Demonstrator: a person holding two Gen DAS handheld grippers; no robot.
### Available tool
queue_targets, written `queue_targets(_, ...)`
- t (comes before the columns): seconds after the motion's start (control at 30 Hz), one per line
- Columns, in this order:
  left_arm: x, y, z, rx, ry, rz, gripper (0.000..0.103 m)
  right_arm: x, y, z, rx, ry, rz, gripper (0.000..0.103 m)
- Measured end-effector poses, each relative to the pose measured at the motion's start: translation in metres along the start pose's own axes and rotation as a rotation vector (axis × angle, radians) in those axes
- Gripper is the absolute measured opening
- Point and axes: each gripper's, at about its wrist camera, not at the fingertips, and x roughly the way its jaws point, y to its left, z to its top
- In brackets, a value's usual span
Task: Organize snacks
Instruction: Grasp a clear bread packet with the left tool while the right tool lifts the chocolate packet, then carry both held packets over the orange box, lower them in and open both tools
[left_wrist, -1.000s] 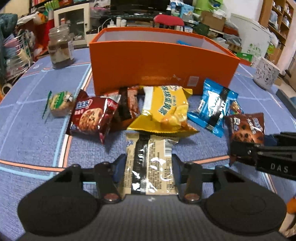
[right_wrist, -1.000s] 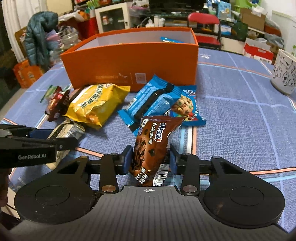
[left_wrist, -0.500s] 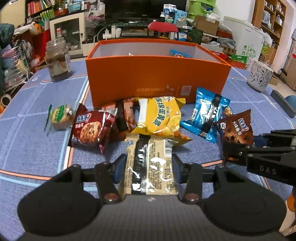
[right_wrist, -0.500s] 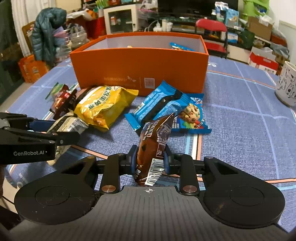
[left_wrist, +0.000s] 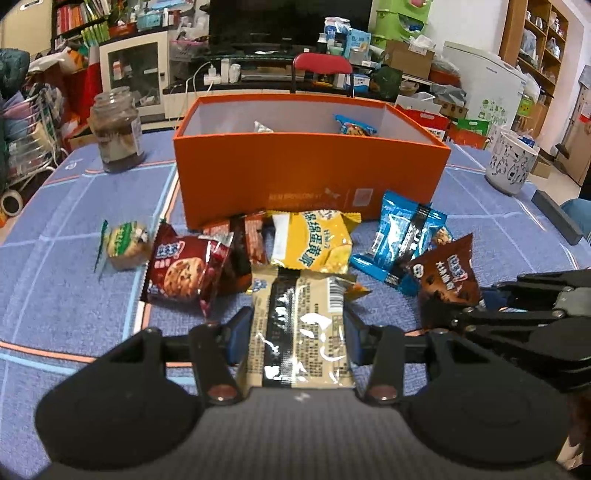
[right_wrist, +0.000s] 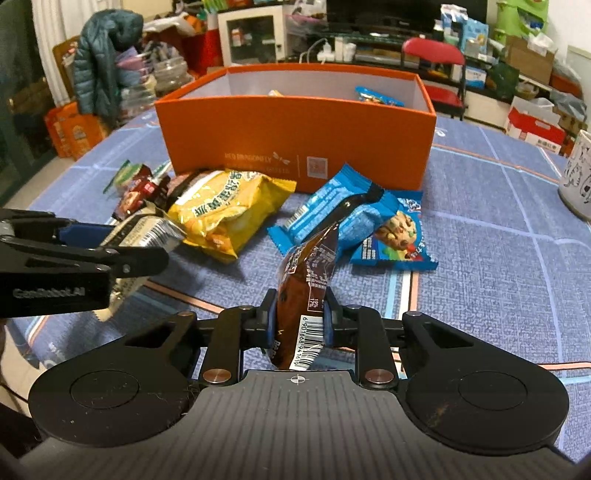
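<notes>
My left gripper (left_wrist: 297, 328) is shut on a beige snack packet (left_wrist: 299, 325) with a black stripe, held just above the blue tablecloth. My right gripper (right_wrist: 299, 314) has its jaws closing tight on a brown chocolate-cookie packet (right_wrist: 306, 273), pads pressing it edgewise. The left wrist view shows that same brown packet (left_wrist: 447, 280) at right. Behind stands the open orange box (left_wrist: 310, 177) with a blue packet (left_wrist: 354, 129) inside. Loose before it lie a yellow packet (left_wrist: 314, 240), blue packets (left_wrist: 402, 236), a red cookie packet (left_wrist: 184, 269) and a green-wrapped cookie (left_wrist: 125, 243).
A glass jar (left_wrist: 116, 133) stands at the back left of the table and a white patterned mug (left_wrist: 511, 166) at the back right. Dark red bars (left_wrist: 247, 247) lie by the box. Cluttered shelves and a red chair stand beyond the table.
The right gripper's jaws have narrowed onto the brown packet, squeezing it thin and upright. The left gripper keeps its grip on the beige packet. Both views look higher into the box.
</notes>
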Motion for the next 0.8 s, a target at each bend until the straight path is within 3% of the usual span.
queue_targets(0.37, -0.014, 0.000, 0.003, -0.001, -0.024, 0.010, 0.047, 0.000, 0.009, 0.000, -0.020, 0.006, 0.025, 0.002)
queue_targets(0.8, -0.038, 0.001, 0.031, 0.004, -0.135, 0.027, 0.047, -0.044, 0.018, 0.026, -0.047, -0.159, 0.006, 0.000)
